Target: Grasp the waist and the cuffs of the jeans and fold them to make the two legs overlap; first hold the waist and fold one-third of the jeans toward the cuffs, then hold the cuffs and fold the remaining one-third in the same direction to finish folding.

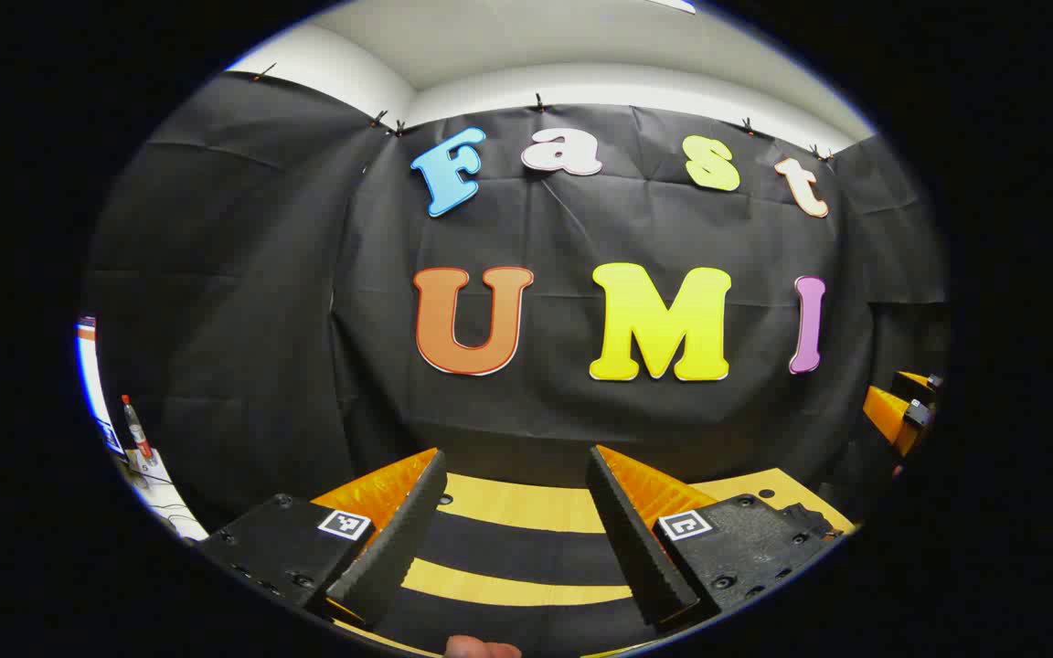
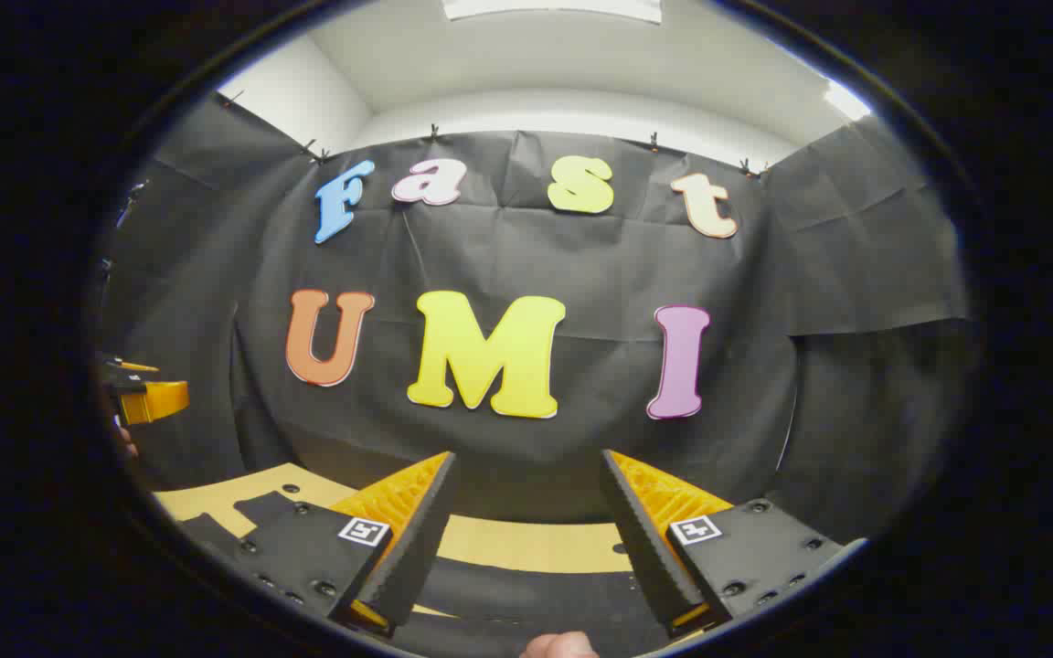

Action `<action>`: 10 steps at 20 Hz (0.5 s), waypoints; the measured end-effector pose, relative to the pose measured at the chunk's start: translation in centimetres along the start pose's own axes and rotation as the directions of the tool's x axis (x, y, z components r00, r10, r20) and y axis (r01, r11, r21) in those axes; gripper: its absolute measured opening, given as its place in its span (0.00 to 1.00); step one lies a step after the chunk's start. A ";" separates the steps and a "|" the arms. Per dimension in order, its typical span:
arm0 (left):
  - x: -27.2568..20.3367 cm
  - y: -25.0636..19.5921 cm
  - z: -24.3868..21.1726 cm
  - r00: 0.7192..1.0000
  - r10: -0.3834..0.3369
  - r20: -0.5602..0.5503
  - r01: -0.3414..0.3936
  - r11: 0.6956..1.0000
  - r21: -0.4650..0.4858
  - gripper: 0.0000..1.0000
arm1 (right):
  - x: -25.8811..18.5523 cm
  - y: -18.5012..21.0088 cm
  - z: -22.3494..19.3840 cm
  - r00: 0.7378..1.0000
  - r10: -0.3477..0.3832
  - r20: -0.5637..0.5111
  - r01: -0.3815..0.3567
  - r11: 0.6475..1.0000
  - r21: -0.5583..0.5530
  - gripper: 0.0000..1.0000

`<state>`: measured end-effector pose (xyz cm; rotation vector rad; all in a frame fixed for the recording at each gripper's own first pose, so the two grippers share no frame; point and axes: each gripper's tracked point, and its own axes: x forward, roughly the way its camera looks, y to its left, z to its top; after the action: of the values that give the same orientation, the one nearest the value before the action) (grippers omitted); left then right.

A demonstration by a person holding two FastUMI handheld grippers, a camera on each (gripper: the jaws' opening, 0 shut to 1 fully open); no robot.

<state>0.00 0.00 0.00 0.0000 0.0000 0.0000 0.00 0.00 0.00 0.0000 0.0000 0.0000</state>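
Both grippers are held up in the air, level, and face the black cloth wall [image 1: 581, 402] at the far side of the booth. The left gripper [image 1: 515, 525] has its jaws released, with a wide gap between the two fingers, and nothing is between them. The right gripper [image 2: 526, 530] stands the same way, jaws apart and holding nothing.

Under the fingers, in the left gripper view, lies a wooden table [image 1: 526, 505] of yellow tone, and on it dark bands of something flat [image 1: 508, 544] cross from left to right. In the right gripper view the same table [image 2: 536, 544] shows, with dark flat material [image 2: 526, 594] near the camera. It may be the jeans, but I cannot tell this for sure, because only small strips are visible between the fingers.

At the far right edge of the left gripper view an orange part of the other gripper [image 1: 897, 416] is seen. At the left edge of the right gripper view the other gripper [image 2: 147, 397] shows likewise.

At the near bottom edge of each view a fingertip of the person [image 1: 481, 649] [image 2: 558, 645] is visible. At the left in the left gripper view a small bottle with a red cap [image 1: 135, 428] stands on a white surface.
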 end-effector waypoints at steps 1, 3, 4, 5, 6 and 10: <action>-0.1 0.2 0.2 1.000 0.000 0.010 0.000 1.000 0.003 0.98 | 0.1 0.0 0.3 1.000 -0.005 0.008 0.005 1.000 0.003 0.93; 0.1 0.3 0.1 1.000 0.003 0.014 -0.003 1.000 0.016 0.98 | 0.2 0.0 0.6 1.000 -0.012 0.014 0.012 1.000 0.002 0.95; 0.2 0.4 0.2 1.000 0.003 0.017 -0.003 1.000 0.015 0.98 | 0.2 0.1 0.5 1.000 -0.012 0.014 0.012 1.000 0.005 0.93; 0.3 0.3 0.2 1.000 0.001 0.017 -0.001 1.000 0.012 0.98 | 0.4 0.2 0.6 1.000 -0.010 0.014 0.010 1.000 0.008 0.93; 0.3 0.3 0.1 1.000 0.002 0.017 -0.002 1.000 0.011 1.00 | 0.4 0.2 0.6 1.000 -0.010 0.013 0.009 1.000 0.008 0.93; 0.7 0.4 0.6 1.000 0.008 0.028 -0.008 1.000 0.017 0.98 | 0.7 0.1 0.9 1.000 -0.014 0.019 0.014 1.000 0.010 0.93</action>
<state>0.68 0.36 0.56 0.0167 -0.0282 0.0079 0.74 0.08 0.87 0.0104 -0.0189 -0.0141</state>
